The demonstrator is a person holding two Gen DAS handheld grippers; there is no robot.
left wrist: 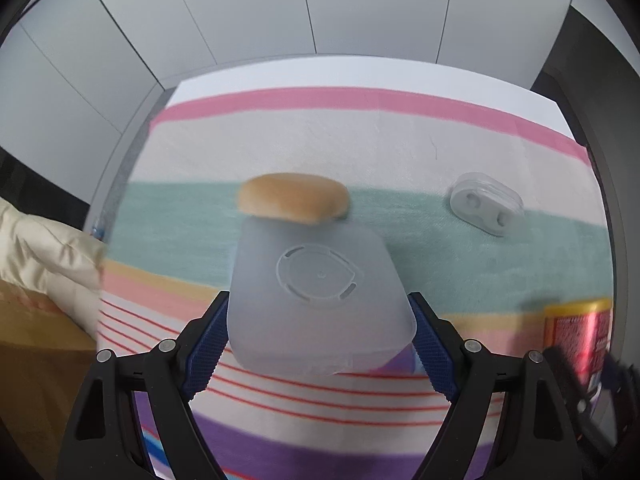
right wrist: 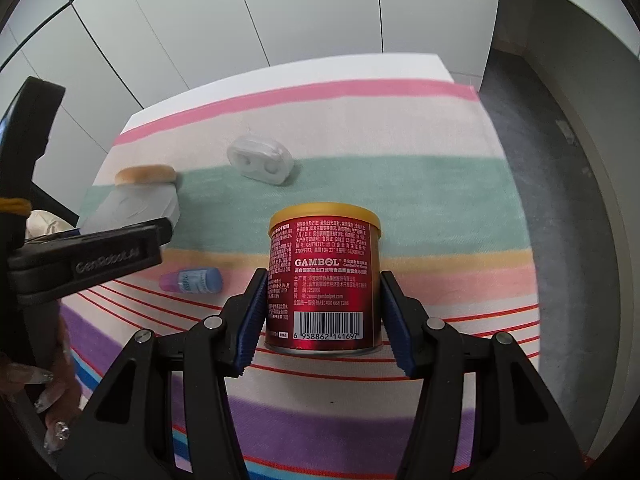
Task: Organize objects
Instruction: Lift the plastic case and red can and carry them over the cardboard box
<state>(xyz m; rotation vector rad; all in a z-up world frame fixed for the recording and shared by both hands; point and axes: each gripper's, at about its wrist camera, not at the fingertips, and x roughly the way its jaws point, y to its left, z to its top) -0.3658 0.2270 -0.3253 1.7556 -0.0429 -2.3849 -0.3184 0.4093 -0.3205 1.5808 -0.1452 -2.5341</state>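
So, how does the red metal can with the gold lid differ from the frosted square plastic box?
The red metal can with the gold lid is round, opaque and printed with text and a barcode; the frosted square plastic box is flat, translucent and unprinted. The can stands upright, while the box looks tilted. Both sit between gripper fingers above the striped cloth.

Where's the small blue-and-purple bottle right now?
In the right wrist view, the small blue-and-purple bottle lies on its side on the striped cloth, left of the red can and just below the left gripper.
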